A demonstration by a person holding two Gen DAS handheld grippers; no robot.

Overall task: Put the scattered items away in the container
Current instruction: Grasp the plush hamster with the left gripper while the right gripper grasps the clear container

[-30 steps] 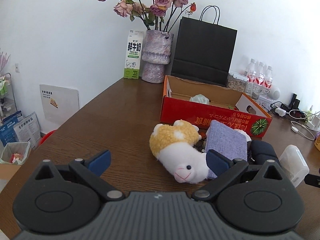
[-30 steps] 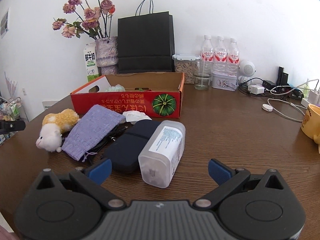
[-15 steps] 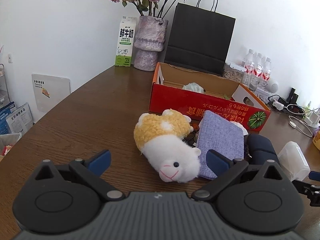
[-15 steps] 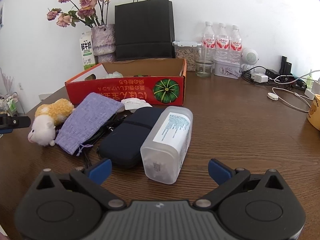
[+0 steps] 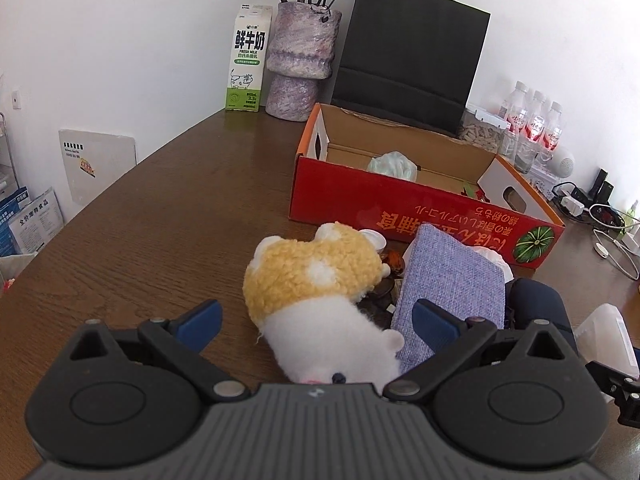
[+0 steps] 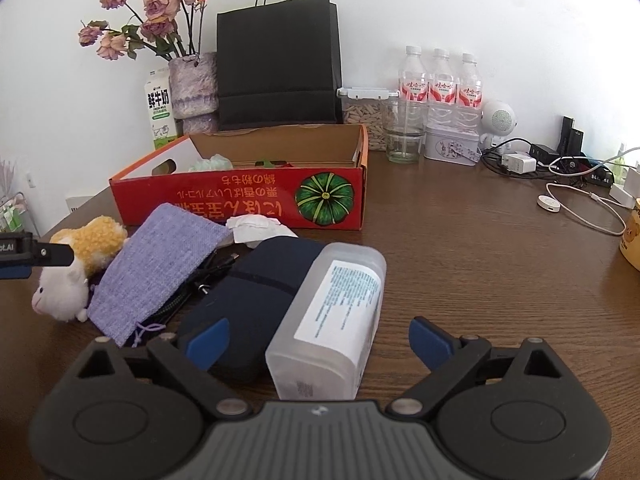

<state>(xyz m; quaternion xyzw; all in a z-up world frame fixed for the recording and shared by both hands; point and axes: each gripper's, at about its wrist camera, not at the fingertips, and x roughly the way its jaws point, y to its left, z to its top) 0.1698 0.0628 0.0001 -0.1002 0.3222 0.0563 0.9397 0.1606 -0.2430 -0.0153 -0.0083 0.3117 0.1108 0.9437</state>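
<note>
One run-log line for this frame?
left claw: open around plush toy | right claw: closing, plastic box between, untouched | red box: nearly empty

both wrist views look down close — sharing the red box [image 5: 420, 204].

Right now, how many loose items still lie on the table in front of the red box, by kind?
Yellow-and-white plush toy: 1
Lilac fabric pouch: 1
Dark navy zip case: 1
Clear plastic box with label: 1
Crumpled white paper: 1
Total: 5
</note>
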